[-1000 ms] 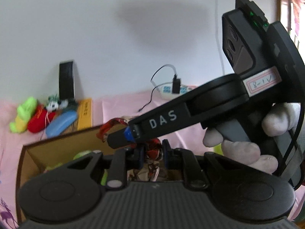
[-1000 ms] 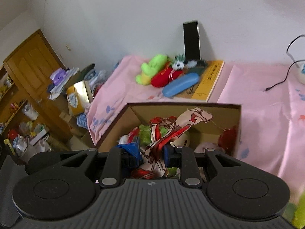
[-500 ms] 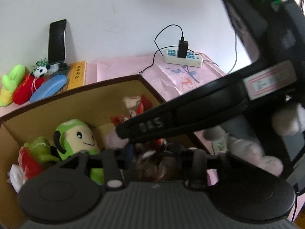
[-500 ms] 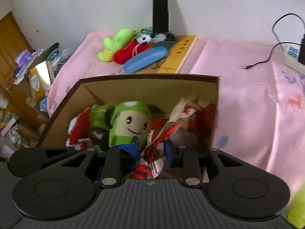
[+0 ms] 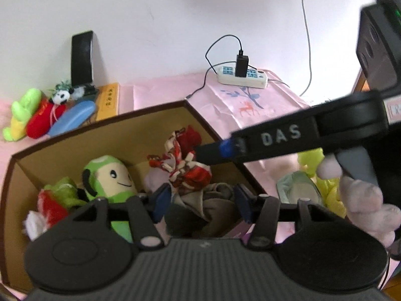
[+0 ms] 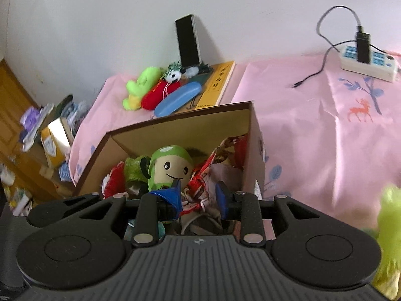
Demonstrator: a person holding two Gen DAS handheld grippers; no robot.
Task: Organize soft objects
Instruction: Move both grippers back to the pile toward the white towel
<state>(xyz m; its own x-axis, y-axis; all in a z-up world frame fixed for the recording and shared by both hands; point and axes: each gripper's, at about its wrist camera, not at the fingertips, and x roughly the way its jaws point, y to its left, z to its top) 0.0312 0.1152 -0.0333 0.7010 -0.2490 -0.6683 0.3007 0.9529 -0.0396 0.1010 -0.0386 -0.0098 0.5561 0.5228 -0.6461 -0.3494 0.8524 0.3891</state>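
Observation:
A brown cardboard box (image 5: pixel 75 135) (image 6: pixel 190 125) holds several soft toys: a green smiling plush (image 5: pixel 107 175) (image 6: pixel 170 168), a red and green plush (image 5: pixel 52 200) and a red-and-cream patterned cloth (image 5: pixel 185 165) (image 6: pixel 205 175). My left gripper (image 5: pixel 201 203) is open over a grey cloth bundle (image 5: pixel 208 205) in the box. My right gripper (image 6: pixel 199 198) is open just above the patterned cloth; it also reaches in from the right in the left wrist view (image 5: pixel 225 148). Green plush lies outside the box (image 5: pixel 313 165) (image 6: pixel 388 225).
At the back wall lie a green plush (image 6: pixel 140 82), a red plush (image 6: pixel 158 92), a blue case (image 6: pixel 178 99), a yellow book (image 6: pixel 218 82) and a leaning phone (image 6: pixel 188 41). A power strip (image 6: pixel 368 60) with a cable sits back right. Clutter and a wooden door stand left.
Both grippers have opened and let go of the cloths, which now lie in the box. The right gripper has pulled back to the right.

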